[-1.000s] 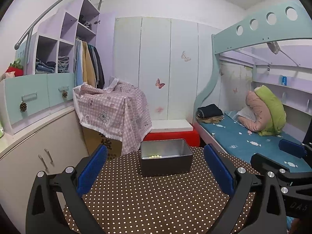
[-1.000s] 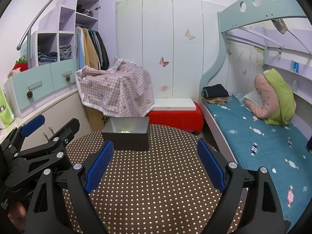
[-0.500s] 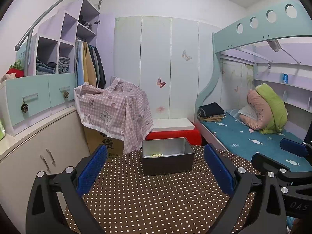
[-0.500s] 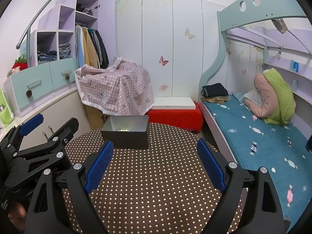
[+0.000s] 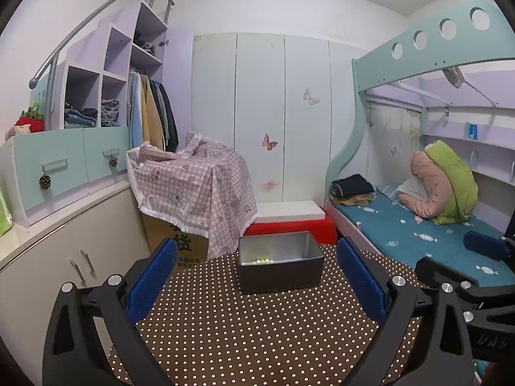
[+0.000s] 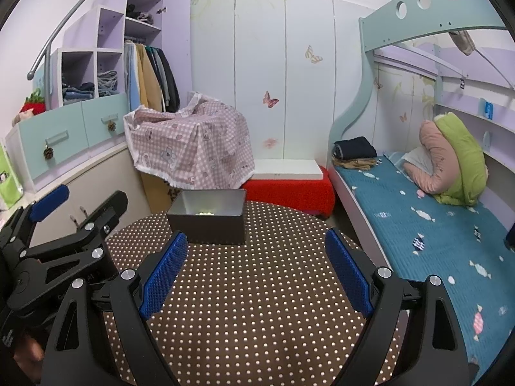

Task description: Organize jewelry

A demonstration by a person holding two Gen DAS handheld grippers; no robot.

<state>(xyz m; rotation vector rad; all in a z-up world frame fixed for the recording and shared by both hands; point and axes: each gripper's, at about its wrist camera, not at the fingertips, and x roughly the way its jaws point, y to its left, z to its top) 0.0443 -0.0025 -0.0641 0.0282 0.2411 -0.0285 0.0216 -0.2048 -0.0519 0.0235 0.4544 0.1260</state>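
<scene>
A small string of pale beads [image 5: 262, 261], the only jewelry on view, lies on the floor of the dark metal box [image 5: 280, 276], against its left front corner as the left wrist view shows it; the right wrist view shows the same beads [image 6: 205, 213] low inside the box [image 6: 207, 225]. The box stands toward the far edge of the round, dot-patterned tabletop [image 5: 244, 331], whose bare cloth carries no other loose piece that can be made out. Against the frames of a second ago, the box sits slightly lower and farther off in both views, and more of the room above it is exposed; the beads and the box themselves have not shifted. The change is therefore a small retreat and upward tilt of both tools, not any handling of the item. The left tool [image 5: 257, 284] is spread wide with nothing between its blue pads, and the right tool [image 6: 256, 275] is likewise wide apart and empty. Both hang over the near half of the tabletop, well apart from the box. Judged from this layout, the beads are already deposited and the step appears complete, or nearly so.
</scene>
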